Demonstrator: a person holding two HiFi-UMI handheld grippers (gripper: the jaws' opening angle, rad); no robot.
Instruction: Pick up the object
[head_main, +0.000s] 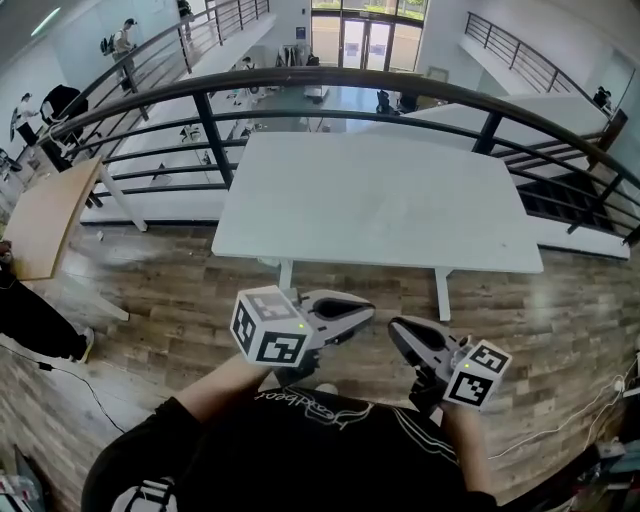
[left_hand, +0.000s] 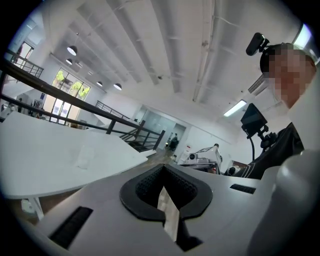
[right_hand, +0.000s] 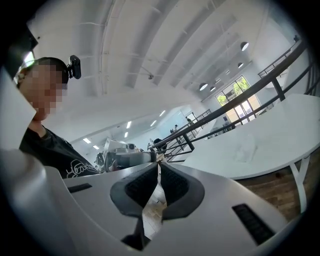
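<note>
White table ahead; L tongs & R tongs both clenched, empty.

Big white table sitting on a wood-plank floor, curved dark railing right behind it, bright glass doors at the far end, round ceiling lamps overhead.

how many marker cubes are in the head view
2. One marker cube is on the left tool, the other on the right tool, both on the near side of the white table. None seems hidden.
</note>
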